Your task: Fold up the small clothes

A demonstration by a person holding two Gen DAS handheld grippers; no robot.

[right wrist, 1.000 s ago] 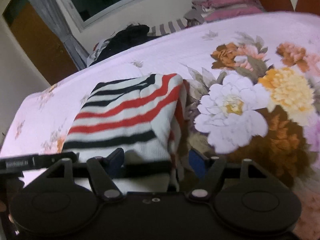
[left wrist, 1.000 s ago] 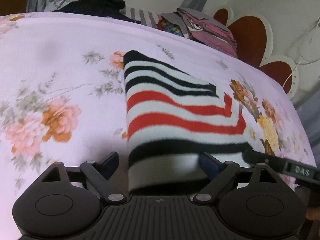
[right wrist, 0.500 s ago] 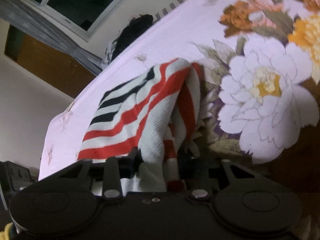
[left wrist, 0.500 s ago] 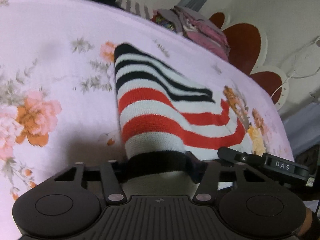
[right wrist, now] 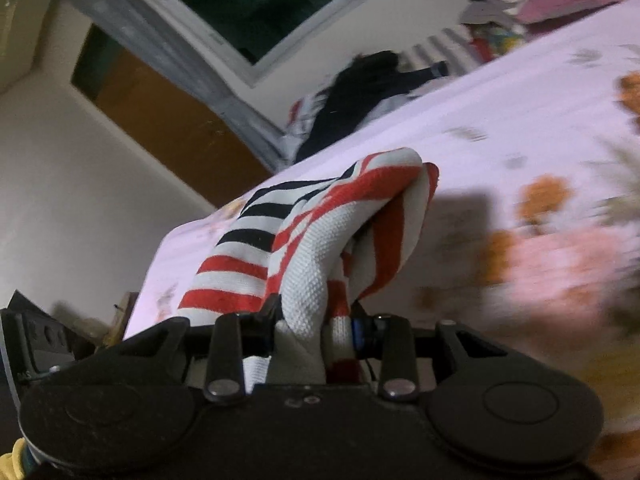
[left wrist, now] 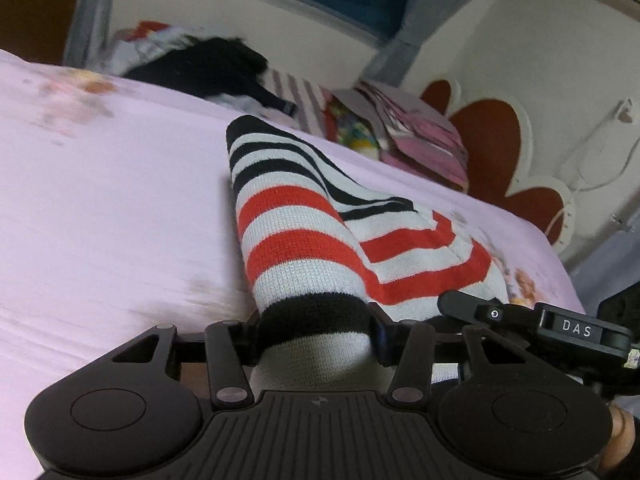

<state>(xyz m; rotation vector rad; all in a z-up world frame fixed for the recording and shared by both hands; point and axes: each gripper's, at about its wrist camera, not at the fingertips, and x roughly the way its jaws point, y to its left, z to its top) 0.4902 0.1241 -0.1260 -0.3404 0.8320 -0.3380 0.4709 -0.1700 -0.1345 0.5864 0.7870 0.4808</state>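
A small knit garment with red, white and black stripes (left wrist: 304, 232) is lifted off the pink floral bedsheet (left wrist: 100, 208). My left gripper (left wrist: 314, 334) is shut on its near black-and-white hem. My right gripper (right wrist: 312, 328) is shut on the bunched near edge of the same garment (right wrist: 320, 248), which hangs folded and raised from the bed. The right gripper's body shows at the right edge of the left wrist view (left wrist: 540, 324).
A pile of dark and striped clothes (left wrist: 208, 68) lies at the bed's far side, with a stack of folded pink clothes (left wrist: 416, 136) beside it. A red scalloped headboard (left wrist: 500, 152) stands at the right. A window (right wrist: 256, 4) and brown door (right wrist: 168, 120) are behind.
Both grippers closed on the garment's near edge and lifted it; the garment now rises off the bed and both views have tilted up toward the window.
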